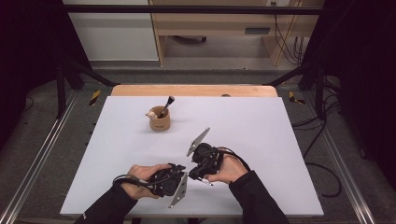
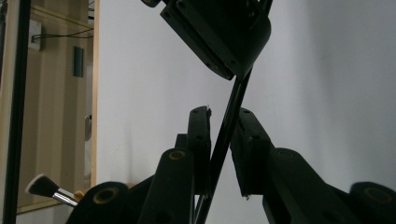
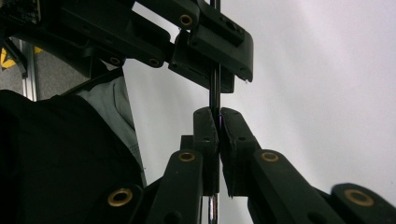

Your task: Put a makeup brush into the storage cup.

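Observation:
A thin black stick [image 1: 207, 182] with a metal end runs between both grippers low over the front of the white table. My right gripper [image 1: 195, 173] is shut on it; its pads [image 3: 205, 135] clamp the stick [image 3: 215, 91] tightly. My left gripper [image 1: 183, 176] faces it from the left, and its jaws [image 2: 224, 114] stand narrowly apart around the stick [image 2: 223, 140]. The stick leans on the left pad [image 2: 200, 140], with a sliver of room at the other. A wooden cup [image 1: 159, 122] holding a brush [image 1: 166, 105] stands farther back.
The white table top [image 1: 261, 140] is bounded by a wooden strip at the back and metal frame rails at both sides. A dark sleeve [image 3: 56, 163] sits close behind the left gripper. A brush head [image 2: 45, 186] shows beside the left gripper's body.

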